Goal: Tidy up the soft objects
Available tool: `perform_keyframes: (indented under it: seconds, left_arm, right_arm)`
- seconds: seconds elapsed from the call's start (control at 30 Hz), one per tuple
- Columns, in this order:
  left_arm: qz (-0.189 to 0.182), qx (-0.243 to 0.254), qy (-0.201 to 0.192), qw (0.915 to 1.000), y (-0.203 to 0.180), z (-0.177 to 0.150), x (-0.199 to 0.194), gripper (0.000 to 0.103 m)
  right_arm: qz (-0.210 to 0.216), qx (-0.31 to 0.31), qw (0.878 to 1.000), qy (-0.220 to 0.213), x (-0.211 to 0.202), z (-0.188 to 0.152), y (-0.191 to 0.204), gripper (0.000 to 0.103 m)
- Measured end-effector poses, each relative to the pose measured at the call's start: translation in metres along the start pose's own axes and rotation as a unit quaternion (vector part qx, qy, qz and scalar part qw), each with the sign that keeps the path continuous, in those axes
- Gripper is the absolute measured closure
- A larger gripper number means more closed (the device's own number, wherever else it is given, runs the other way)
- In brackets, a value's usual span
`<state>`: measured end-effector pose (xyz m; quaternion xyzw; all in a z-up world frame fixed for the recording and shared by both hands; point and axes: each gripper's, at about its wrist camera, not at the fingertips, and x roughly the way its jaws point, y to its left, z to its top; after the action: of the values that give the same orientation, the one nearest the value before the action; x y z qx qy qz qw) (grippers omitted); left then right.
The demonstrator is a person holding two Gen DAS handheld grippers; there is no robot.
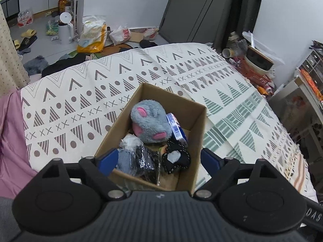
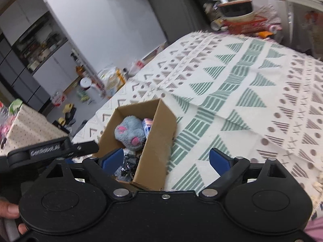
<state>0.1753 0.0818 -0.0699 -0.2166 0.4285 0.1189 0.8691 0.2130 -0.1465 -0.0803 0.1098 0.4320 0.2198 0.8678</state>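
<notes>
On the patterned bedspread stands an open cardboard box, its long axis running away from the left gripper, whose jaws gape wide and empty over the near end. The right gripper is likewise spread and empty beside the box. Inside, at the far end, lies a grey plush mouse, pink ears up: probably light and squashy, best pinched across its rounded body. A crinkly plastic-wrapped bundle nearer looks slippery.

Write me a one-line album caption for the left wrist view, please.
Open left gripper hovering over a cardboard box of soft things, a grey plush mouse on top, on a patterned bedspread.
</notes>
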Motion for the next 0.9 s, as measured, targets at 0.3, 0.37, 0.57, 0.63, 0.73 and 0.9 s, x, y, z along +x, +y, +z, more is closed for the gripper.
perform_keyframes:
  seconds: [0.3, 0.37, 0.57, 0.63, 0.73, 0.9]
  left_arm:
    - [-0.001, 0.032, -0.017, 0.9994, -0.006, -0.009, -0.042, 0.009]
    - [-0.006, 0.039, -0.02, 0.999, -0.008, -0.011, -0.051, 0.007]
    - [-0.012, 0.055, -0.037, 0.9977, -0.01, -0.018, -0.078, 0.006]
    - [-0.017, 0.062, -0.045, 0.9969, -0.01, -0.021, -0.086, 0.002]
    - [-0.026, 0.075, -0.052, 0.9955, -0.012, -0.026, -0.098, 0.001]
    - [-0.034, 0.106, -0.057, 0.9922, -0.018, -0.035, -0.119, 0.001]
  right_arm:
    - [-0.02, 0.027, 0.999, -0.027, -0.039, -0.013, 0.003, 0.0]
    - [-0.021, 0.033, 0.999, -0.032, -0.048, -0.016, 0.005, 0.0]
    - [-0.015, 0.04, 0.998, -0.049, -0.078, -0.023, 0.014, 0.0]
    - [-0.017, 0.038, 0.998, -0.056, -0.087, -0.024, 0.017, 0.0]
    - [-0.031, 0.038, 0.997, -0.055, -0.097, -0.027, 0.02, 0.0]
    - [-0.044, 0.026, 0.997, -0.063, -0.115, -0.035, 0.027, 0.0]
